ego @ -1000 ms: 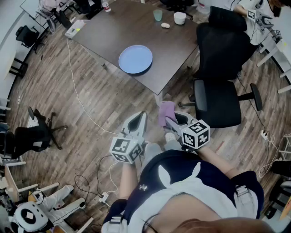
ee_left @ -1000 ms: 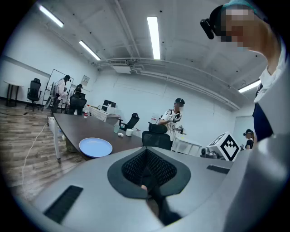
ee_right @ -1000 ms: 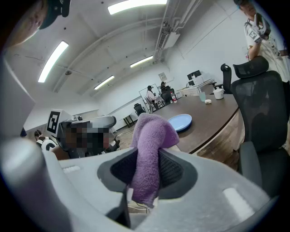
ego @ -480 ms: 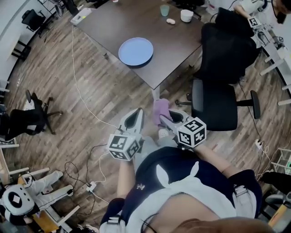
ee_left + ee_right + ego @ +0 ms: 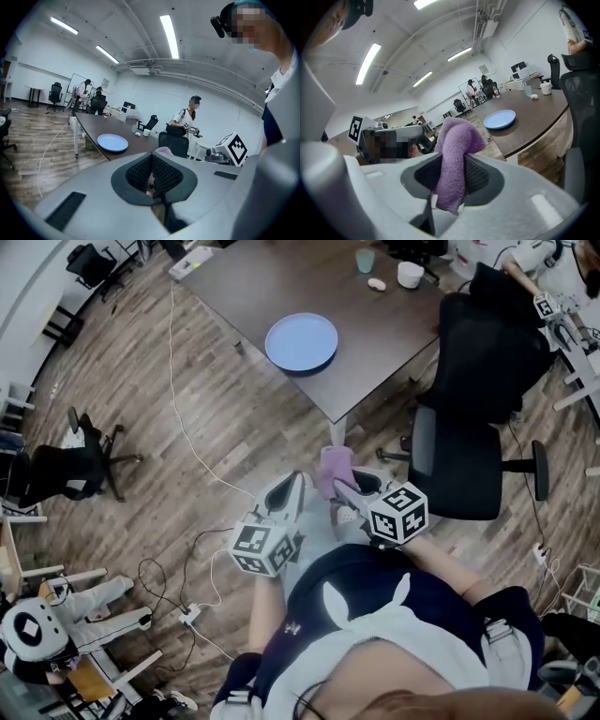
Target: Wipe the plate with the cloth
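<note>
One purple terry cloth [image 5: 336, 465] is clamped in the right hand-held gripper [image 5: 339, 486]; the left hand-held gripper [image 5: 289, 486] is closed, empty. The round blue plate [image 5: 301, 341] lies well ahead on the dark brown surface [image 5: 375, 343]; land the cloth's free end flat on it.

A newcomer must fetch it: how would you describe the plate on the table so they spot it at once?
Find the dark brown table beside the black office chair. Near its corner closest to that chair lies the round light blue plate. It is the only flat blue thing there; the pale green cup and white mug stand farther back.
</note>
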Action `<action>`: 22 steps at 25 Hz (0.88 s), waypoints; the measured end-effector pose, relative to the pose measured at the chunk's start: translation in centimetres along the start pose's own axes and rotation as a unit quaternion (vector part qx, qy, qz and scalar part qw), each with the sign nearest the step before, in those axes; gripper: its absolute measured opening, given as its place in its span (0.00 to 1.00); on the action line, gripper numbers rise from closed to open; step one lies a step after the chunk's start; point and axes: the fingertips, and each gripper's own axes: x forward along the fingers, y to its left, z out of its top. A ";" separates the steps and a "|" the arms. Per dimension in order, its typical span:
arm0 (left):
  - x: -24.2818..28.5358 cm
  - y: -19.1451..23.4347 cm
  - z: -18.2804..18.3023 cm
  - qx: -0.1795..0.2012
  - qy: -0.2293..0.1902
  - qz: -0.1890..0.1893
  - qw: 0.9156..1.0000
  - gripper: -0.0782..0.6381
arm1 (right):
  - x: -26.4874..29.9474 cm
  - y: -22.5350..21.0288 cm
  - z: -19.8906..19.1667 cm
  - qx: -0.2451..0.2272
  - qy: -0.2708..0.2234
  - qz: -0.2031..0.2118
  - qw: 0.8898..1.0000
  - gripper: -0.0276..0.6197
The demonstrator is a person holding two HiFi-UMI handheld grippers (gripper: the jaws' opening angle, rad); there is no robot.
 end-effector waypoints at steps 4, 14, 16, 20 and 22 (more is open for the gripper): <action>-0.5 2.4 -0.2 -0.011 0.003 0.011 1.000 0.11 | 2.0 0.4 0.1 -0.004 0.015 0.003 1.000 0.24; 3.4 8.9 3.1 -0.007 0.022 -0.013 1.000 0.12 | 8.6 -0.7 5.0 0.003 0.014 -0.010 1.000 0.24; 4.4 10.3 4.0 -0.001 0.025 -0.018 1.000 0.12 | 10.1 -1.1 6.3 0.007 0.009 -0.014 1.000 0.24; 6.2 13.0 5.7 0.003 0.031 -0.026 0.999 0.12 | 12.6 -2.1 8.3 0.013 0.005 -0.023 1.000 0.24; 6.9 14.3 6.4 0.003 0.034 -0.030 0.999 0.12 | 13.7 -2.6 9.1 0.016 0.004 -0.030 0.999 0.24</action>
